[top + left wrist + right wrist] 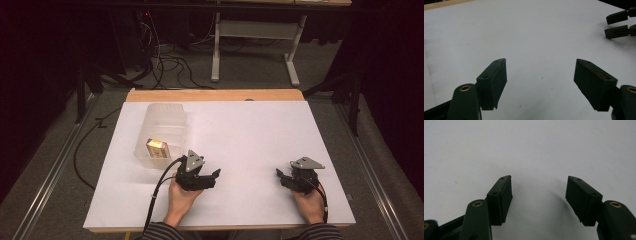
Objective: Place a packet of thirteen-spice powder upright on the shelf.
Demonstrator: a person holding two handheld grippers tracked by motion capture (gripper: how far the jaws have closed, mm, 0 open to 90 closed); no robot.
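Just beyond your left gripper [216, 175], up and to the left of its fingers in the high view, lies the clear plastic container [165, 132] on its side on the white table top [240, 135]. A small yellow and red box [156, 148] sits inside it, at the end nearest your fingers. The container stands near the left gripper but apart from it; nothing touches it.

Your left gripper points to the right across the table, away from the container, held in your left hand [181, 197], with its black cable [159, 192] trailing back toward the table's near edge. In the left gripper view its jaws stand apart with only bare white surface between the fingers [495, 80], so they are open and hold nothing. Off to the upper right of those fingers in that same view you can see the two tips of the other gripper [617, 25], also parted.

Your right gripper [280, 175] rests low over the table well to the right of the left one, in your right hand [309, 202], and points left toward it. In the right gripper view its fingers [501, 197] are spread, with blank table between them and a soft shadow beneath; they grip nothing.

Both grey three-cornered plates face up. Beyond the table's far wooden edge [215, 95] you have a grey floor with loose cables [170, 65] and the legs of a stand [255, 45].
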